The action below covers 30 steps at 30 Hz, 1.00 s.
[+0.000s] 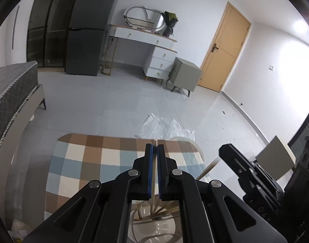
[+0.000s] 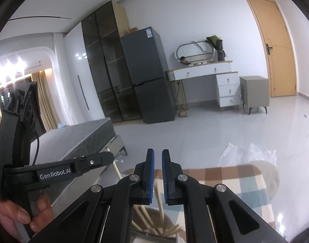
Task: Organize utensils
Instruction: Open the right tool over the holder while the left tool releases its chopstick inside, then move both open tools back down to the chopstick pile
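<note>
Over the cup [image 1: 152, 228], my left tool [image 1: 154, 147] pinches one chopstick [image 1: 154, 174]; several already inside. Right tool [image 2: 158, 154] slightly spread, empty. Sorting seems near done.

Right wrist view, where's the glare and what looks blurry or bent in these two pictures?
Right wrist view: lamp glare at the left edge and a sheen on the floor; the chopsticks below the right hand-held gripper are soft. Left wrist view: bright glare at the upper right, the door leans with fisheye bend, and the left hand-held gripper is sharp.
</note>
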Available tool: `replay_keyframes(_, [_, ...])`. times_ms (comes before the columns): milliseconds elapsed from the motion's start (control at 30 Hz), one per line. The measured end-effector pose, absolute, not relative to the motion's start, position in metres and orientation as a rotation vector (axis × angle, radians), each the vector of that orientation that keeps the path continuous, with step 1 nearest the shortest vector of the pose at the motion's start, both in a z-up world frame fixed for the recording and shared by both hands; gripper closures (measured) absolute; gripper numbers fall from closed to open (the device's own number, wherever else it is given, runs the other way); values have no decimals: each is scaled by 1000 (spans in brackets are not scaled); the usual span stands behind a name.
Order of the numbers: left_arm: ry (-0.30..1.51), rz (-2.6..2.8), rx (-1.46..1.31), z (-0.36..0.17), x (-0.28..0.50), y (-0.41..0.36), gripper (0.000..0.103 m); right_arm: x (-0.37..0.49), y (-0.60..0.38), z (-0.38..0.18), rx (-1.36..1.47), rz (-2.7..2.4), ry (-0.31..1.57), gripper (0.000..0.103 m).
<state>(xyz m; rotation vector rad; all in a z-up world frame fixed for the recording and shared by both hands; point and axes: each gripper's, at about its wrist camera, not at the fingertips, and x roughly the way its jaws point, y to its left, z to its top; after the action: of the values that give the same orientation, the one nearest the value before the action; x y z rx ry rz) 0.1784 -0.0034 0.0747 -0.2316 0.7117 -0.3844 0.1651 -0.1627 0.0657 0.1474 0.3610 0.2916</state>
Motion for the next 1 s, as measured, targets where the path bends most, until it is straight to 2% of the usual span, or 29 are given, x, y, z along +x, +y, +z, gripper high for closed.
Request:
replay_keyframes(367, [818, -432, -210, 66, 162, -3, 102, 133, -176, 64, 185, 249, 407, 94])
replay_keyframes(433, [835, -422, -202, 68, 158, -3, 84, 127, -179, 64, 194, 233, 420, 91])
replay_keyframes(467, [830, -416, -202, 69, 156, -2, 79, 122, -181, 64, 200, 228, 431, 86])
replay_keyframes(533, [816, -411, -219, 75, 147, 3, 61, 116, -182, 63, 216, 234, 464, 77])
replay_keyframes(600, [809, -406, -227, 80, 139, 6, 59, 108, -184, 64, 221, 230, 471, 74])
replay_keyframes(667, [804, -389, -219, 83, 130, 8, 52, 98, -186, 66, 225, 224, 464, 66])
replay_keyframes(733, [791, -374, -216, 85, 120, 10, 43, 85, -187, 67, 243, 231, 454, 50])
replay_keyframes(867, [779, -339, -185, 86, 102, 11, 35, 65, -184, 68, 238, 234, 449, 44])
replay_keyframes(933, [776, -289, -159, 86, 94, 11, 29, 55, -182, 69, 231, 224, 440, 27])
replay_keyframes(1000, [756, -279, -142, 87, 84, 11, 27, 47, -181, 69, 226, 209, 427, 21])
